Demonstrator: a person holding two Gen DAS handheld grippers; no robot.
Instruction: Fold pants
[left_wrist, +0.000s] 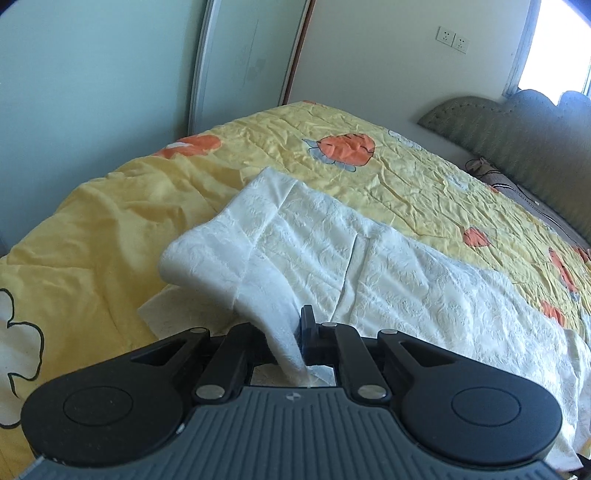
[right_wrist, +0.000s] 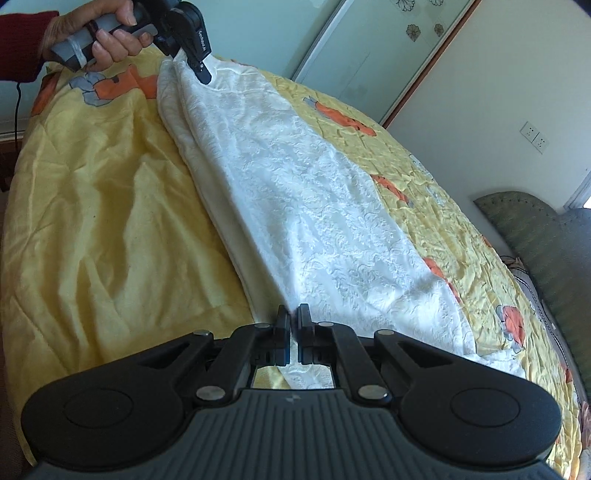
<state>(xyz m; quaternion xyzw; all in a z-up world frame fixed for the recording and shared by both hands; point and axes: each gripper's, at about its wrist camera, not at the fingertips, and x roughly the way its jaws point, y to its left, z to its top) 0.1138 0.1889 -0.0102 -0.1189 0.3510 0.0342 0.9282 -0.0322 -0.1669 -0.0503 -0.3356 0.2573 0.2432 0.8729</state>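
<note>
White textured pants (left_wrist: 388, 266) lie stretched along the near side of the bed, also in the right wrist view (right_wrist: 303, 192). My left gripper (left_wrist: 291, 332) is shut on one end of the pants and lifts it, so the cloth drapes in a fold. It shows from outside in the right wrist view (right_wrist: 195, 55), held by a hand at the far end. My right gripper (right_wrist: 293, 321) is shut on the other end of the pants, near the bed edge.
The bed has a yellow quilt (left_wrist: 406, 166) with orange prints, wrinkled. A green padded headboard (left_wrist: 524, 147) stands on the right. Wardrobe sliding doors (left_wrist: 110, 74) and a wall with sockets (left_wrist: 452, 40) lie beyond the bed.
</note>
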